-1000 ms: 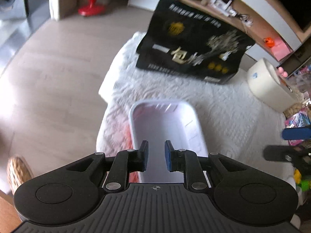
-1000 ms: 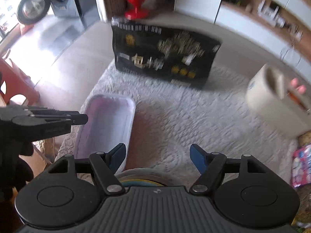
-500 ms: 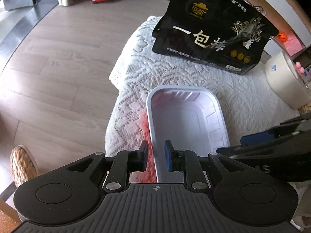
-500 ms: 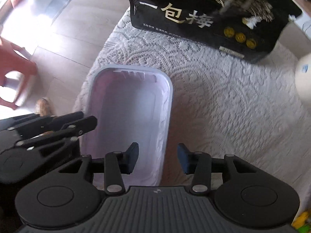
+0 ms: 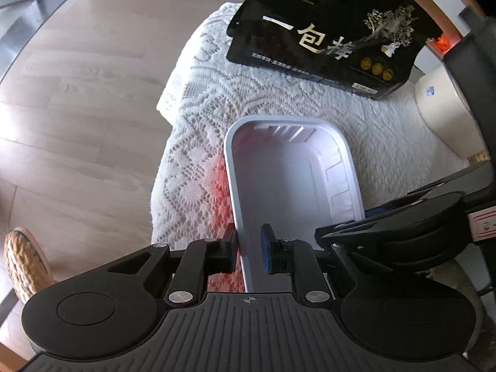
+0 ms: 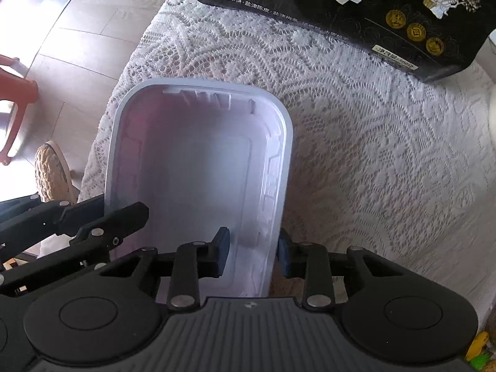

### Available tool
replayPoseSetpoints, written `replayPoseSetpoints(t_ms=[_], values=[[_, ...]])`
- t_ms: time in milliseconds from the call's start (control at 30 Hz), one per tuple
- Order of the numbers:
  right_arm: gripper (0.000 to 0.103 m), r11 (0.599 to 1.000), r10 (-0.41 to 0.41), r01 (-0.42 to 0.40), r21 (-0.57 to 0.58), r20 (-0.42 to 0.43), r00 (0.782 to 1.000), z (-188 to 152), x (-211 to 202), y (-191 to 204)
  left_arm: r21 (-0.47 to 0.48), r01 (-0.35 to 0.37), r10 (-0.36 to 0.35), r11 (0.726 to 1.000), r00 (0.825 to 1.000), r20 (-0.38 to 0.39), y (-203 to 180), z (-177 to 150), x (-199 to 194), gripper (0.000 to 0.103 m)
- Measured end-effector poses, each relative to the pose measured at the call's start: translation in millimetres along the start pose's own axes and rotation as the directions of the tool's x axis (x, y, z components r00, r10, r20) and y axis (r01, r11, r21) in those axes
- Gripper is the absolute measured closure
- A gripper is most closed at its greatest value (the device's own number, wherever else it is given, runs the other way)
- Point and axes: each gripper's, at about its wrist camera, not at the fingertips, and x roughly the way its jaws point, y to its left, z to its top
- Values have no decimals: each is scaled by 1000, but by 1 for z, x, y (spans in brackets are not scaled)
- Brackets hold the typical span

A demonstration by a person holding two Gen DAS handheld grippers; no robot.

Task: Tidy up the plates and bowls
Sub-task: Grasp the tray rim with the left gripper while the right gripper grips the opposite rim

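A white rectangular plastic tray (image 5: 288, 183) lies on the lace-covered table; it also shows in the right wrist view (image 6: 198, 167). My left gripper (image 5: 249, 251) straddles the tray's near left rim with a narrow gap, one finger outside, one inside. My right gripper (image 6: 252, 255) straddles the tray's near right wall, one finger inside and one outside, with a gap to each pad. The left gripper's body (image 6: 77, 226) shows at the left of the right wrist view. No plates or bowls are in view.
A black snack bag (image 5: 328, 31) with gold lettering stands at the back of the table. A cream jar (image 5: 446, 114) sits at the right. The table edge drops to the wood floor (image 5: 77, 93) on the left. A woven slipper (image 5: 26, 263) lies below.
Both grippers have moved forward and down onto the tray's near end. The right gripper has narrowed from wide open and now straddles the right wall. The left gripper's gap is unchanged.
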Motion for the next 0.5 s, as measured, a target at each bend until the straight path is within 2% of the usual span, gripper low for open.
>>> replayPoseSetpoints(t_ms=[167, 300, 400, 500], values=[[71, 999, 29, -30, 27, 38, 999, -8, -17, -9, 6, 29, -30, 1000, 998, 54, 0, 0, -6, 84], [71, 999, 25, -30, 41, 119, 993, -20, -46, -15, 9, 78, -79, 997, 992, 101, -1, -1, -20, 84], [71, 998, 28, -38, 45, 210, 977, -33, -79, -18, 3, 110, -110, 994, 983, 149, -6, -4, -46, 84], [71, 999, 35, -46, 26, 306, 951, -51, -115, -19, 27, 121, -124, 992, 963, 238, -17, -11, -86, 83]])
